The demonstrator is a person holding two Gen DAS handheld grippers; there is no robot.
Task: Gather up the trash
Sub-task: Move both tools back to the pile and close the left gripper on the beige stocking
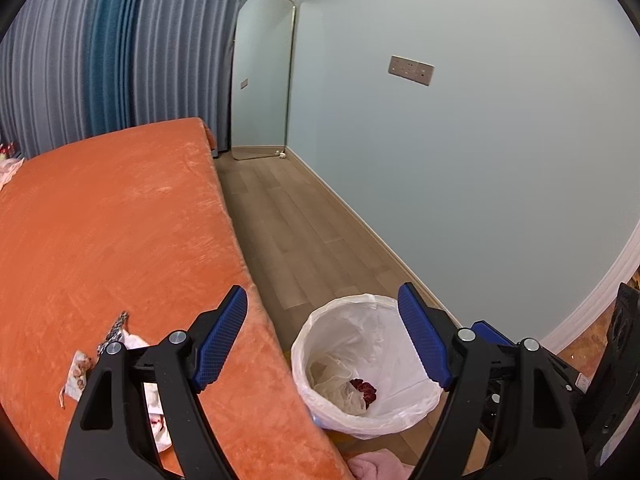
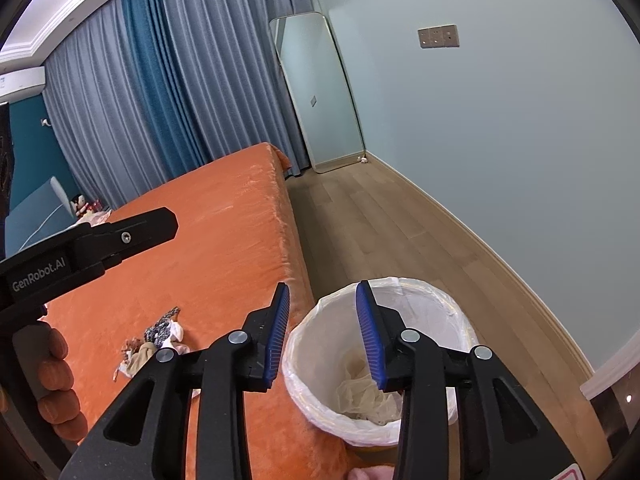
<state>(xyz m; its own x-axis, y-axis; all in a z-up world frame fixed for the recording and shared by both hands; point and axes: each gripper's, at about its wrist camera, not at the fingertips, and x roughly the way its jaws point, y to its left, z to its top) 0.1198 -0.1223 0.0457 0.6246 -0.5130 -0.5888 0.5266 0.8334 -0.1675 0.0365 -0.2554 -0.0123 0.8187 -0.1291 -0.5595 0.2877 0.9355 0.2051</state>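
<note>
A round bin lined with a white bag (image 1: 400,404) stands on the floor against the bed's side. Inside it lie crumpled clear plastic and a dark red scrap (image 1: 363,390). My left gripper (image 1: 323,291) hangs open and wide, with nothing between its blue pads, over the gap between bed edge and bin. My right gripper (image 2: 323,285) is open too and holds nothing, poised above the bin's near-left rim (image 2: 304,324). On the orange blanket lie a printed wrapper (image 1: 78,376), a dark patterned scrap (image 1: 116,332) and a white tissue (image 1: 154,412) partly hidden behind my left finger. The same litter pile (image 2: 156,340) shows in the right wrist view.
The orange bed (image 1: 120,220) fills the left. A strip of wooden floor (image 1: 288,216) runs between it and the pale blue wall to a leaning mirror (image 1: 260,80). Blue-grey curtains hang behind. Something pink (image 1: 376,468) lies on the floor by the bin. A gloved hand (image 2: 56,380) holds the left gripper's body.
</note>
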